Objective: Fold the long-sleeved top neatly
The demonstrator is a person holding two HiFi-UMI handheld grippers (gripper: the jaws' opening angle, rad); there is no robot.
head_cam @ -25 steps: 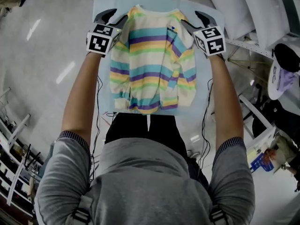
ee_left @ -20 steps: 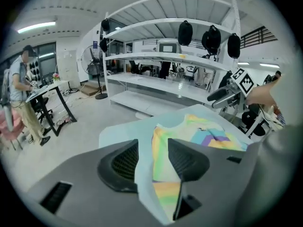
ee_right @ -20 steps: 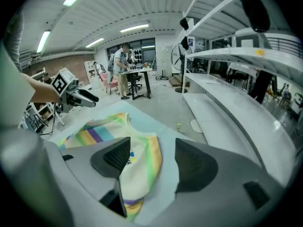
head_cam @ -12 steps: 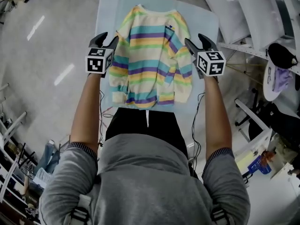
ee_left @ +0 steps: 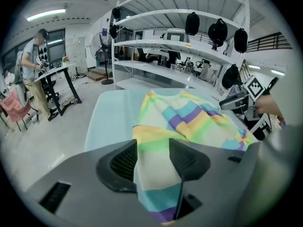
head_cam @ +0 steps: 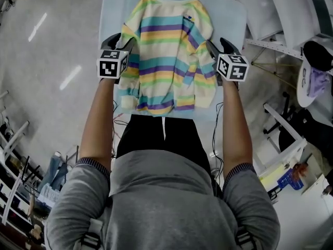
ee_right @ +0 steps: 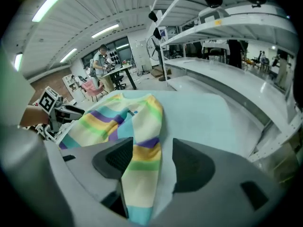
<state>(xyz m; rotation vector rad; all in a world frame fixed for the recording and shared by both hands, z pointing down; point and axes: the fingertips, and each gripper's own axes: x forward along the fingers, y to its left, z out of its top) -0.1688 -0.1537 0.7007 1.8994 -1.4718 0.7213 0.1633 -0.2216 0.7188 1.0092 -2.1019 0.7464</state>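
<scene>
Head view: top (head_cam: 165, 51) flat on table (head_cam: 110, 7), 12 o'clock from person. Left claw (head_cam: 120, 41) just opened wider, right claw (head_cam: 218, 45) just closed some. Both spread, sleeve (ee_left: 152, 171) between, no pinch. Step likely: grab both. Next: squeeze, fold inward.

Decently bright, even indoor light from ceiling tube lights (ee_left: 40, 14) at 10 o'clock in the left gripper view. Floor (head_cam: 52, 46) shows streaky glare at 9 o'clock, head view. Both gripper views warp fisheye-style, dark corners, soft at 6 o'clock.
</scene>
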